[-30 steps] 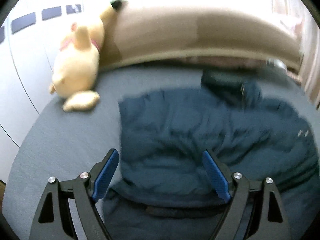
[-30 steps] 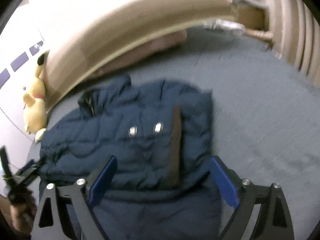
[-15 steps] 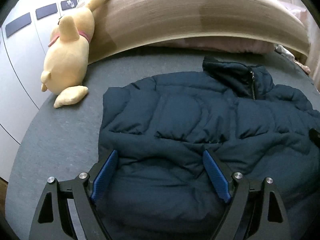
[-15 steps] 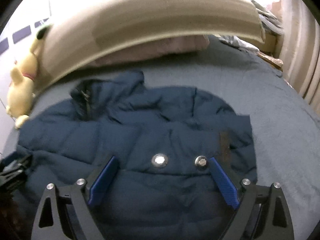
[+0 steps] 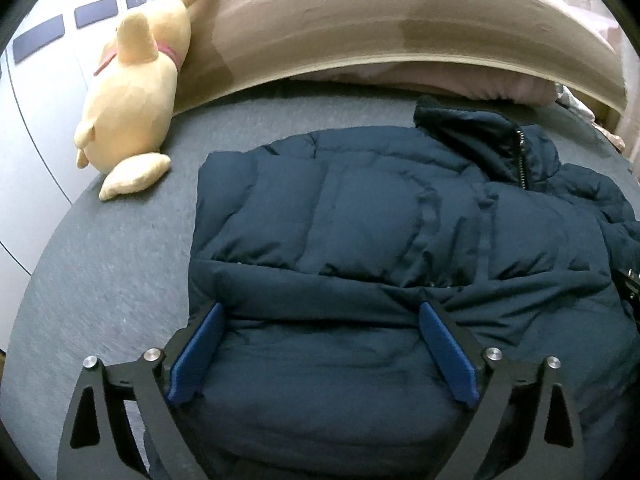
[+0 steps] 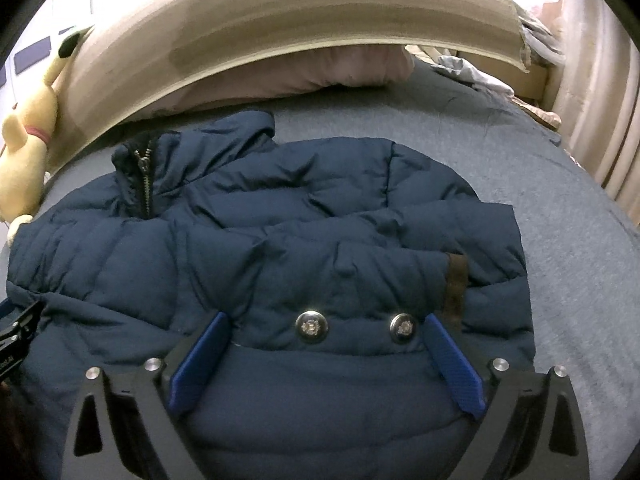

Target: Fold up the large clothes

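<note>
left gripper [image 5: 320, 320]: jaws just widened, now spread about as far as they go, nothing pinched; puffy fabric sits between the blue pads [image 5: 196, 354] but not squeezed
right gripper [image 6: 322, 330]: same deal, jaws just opened further, wide apart, gripping nothing
jacket [image 5: 400, 240]: navy puffer, spread flat on the grey bed [image 5: 100, 280], right under and ahead of both claws; lower part fills the gap between each pair of fingers
collar [image 5: 480, 136]: far end of the jacket from the left claw, off to its right, zipper partly undone
snap buttons [image 6: 313, 326]: two silver ones, just past the right claw's tips, sitting between the pads
brown tab [image 6: 456, 284]: just beyond the right claw's right finger
plush toy [image 5: 136, 80]: yellow, well ahead and left of the left claw, leaning on the headboard [image 5: 360, 28], clear of the jacket
pillow [image 6: 304, 72]: pinkish, far ahead of the right claw, tucked under the headboard
</note>
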Tool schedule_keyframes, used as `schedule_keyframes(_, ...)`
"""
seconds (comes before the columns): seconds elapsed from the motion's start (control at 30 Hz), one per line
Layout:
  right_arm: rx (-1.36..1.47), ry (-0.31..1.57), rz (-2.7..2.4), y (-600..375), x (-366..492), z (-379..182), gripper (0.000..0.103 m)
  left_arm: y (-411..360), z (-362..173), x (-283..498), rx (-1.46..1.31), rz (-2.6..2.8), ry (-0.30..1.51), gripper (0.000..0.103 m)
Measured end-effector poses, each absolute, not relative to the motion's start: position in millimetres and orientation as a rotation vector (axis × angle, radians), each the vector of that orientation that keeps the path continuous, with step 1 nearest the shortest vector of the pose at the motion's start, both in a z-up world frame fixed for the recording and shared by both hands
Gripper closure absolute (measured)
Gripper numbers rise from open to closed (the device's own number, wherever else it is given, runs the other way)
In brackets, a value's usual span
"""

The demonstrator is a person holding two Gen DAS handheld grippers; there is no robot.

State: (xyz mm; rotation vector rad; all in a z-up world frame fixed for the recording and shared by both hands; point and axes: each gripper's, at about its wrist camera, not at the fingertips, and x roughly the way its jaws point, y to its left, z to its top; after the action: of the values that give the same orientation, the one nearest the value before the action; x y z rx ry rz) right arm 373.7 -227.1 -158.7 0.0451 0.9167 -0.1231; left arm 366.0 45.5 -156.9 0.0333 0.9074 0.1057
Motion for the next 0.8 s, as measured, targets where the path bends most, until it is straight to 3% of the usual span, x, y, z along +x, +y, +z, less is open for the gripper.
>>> schedule_keyframes(0.1,0.03,0.953,-0.126,-226,374,-149,0.003,47,-151,368,0.04,0.099,0.932,0.005)
schedule_keyframes(0.33,0.005,0.789,-0.032,-200,329,-92,0.003,48,-108,341,0.038,0.11,0.826,0.005)
schedule_keyframes(0.8,-0.064,0.919,-0.002,-177,325,-153,0.0,22,-147,339,0.079,0.074,0.887,0.005)
